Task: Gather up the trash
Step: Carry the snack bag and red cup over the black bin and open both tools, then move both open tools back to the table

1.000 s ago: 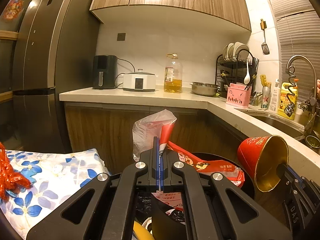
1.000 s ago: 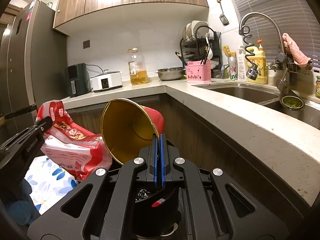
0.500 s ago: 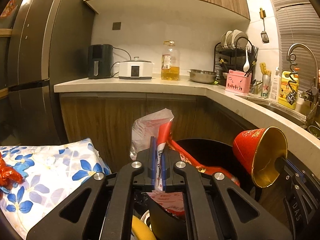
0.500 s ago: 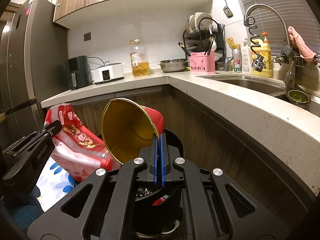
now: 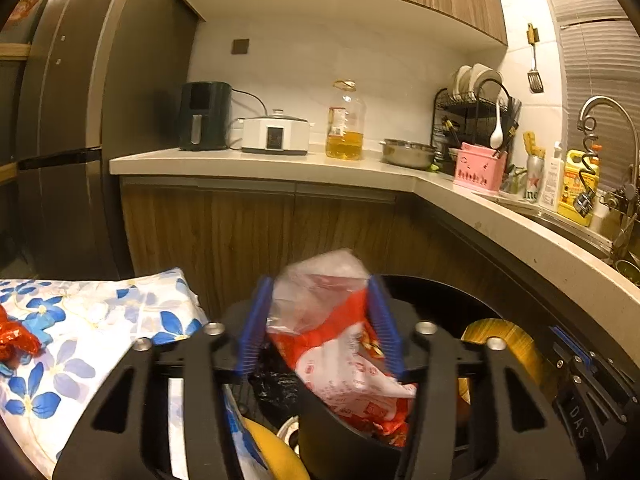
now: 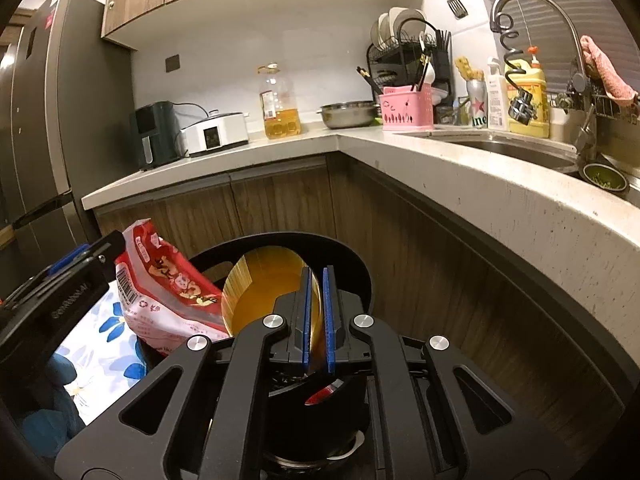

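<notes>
The red snack bag [image 5: 340, 344] is thin, crinkly plastic. It looks very light and floppy, and it can slip and slide. A good place to pinch it is the flat top edge, where the plastic is doubled. Right now it sits half in the black bin [image 5: 452, 292], with its clear top poking up.

The cup [image 6: 272, 292] is red outside and gold inside. It looks like thin paper, light but easy to squash. The rim is the best spot to hold, with one pad inside and one outside. It hangs tipped over the bin, its mouth turned to the side.

The left tongs [image 5: 320, 320] have just been opening. Now they are spread about half way. The bag is between the blue pads [image 5: 252, 328], but the pads do not seem to squeeze it, so I think it is let go.

The right tongs [image 6: 317, 316] have just opened a tiny bit, but the gap is small. The wall of the cup is between the pads. They seem to pinch it only lightly now.

More trash, a red wrapper [image 5: 16, 340], lies on the flowery cloth [image 5: 100, 320] beside the bin.
</notes>
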The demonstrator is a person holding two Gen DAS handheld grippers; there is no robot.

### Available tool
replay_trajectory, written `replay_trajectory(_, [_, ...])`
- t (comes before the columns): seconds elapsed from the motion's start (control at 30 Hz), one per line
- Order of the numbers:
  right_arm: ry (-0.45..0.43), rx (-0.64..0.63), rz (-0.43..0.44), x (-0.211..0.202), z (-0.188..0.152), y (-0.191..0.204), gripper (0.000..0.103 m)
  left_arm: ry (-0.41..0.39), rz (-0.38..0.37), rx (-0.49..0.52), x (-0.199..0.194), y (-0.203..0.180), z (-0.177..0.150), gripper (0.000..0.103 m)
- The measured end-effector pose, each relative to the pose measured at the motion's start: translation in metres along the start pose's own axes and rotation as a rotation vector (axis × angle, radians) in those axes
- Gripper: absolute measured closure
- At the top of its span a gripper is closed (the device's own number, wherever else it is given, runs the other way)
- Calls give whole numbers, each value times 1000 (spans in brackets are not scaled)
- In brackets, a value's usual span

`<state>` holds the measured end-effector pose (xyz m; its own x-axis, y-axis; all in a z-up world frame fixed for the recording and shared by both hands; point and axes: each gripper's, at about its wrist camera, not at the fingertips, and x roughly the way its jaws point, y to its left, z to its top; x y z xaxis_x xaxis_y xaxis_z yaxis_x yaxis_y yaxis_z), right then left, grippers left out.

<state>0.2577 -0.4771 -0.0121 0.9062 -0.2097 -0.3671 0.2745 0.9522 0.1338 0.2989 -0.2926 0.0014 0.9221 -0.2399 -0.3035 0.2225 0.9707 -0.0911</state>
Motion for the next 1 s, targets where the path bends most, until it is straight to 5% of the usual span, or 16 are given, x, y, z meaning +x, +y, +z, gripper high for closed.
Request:
replay_trajectory(0.3, [-12,-8,-11,-12,-4,-1,61,-6,36,-27,-15,16,-2,20])
replay_trajectory(0.5, [-21,-20,-6,-29,-9,4,39,17,69,-34,-31,30,-8,14])
replay_trajectory(0.6, [-30,-34,-1,-39,-10,10,33,22,89,-27,-41,36,-12,6])
replay_trajectory(1.0, [-63,-57,36,-85,-18,41,24,-5,206,-32,-97,78,-32,6])
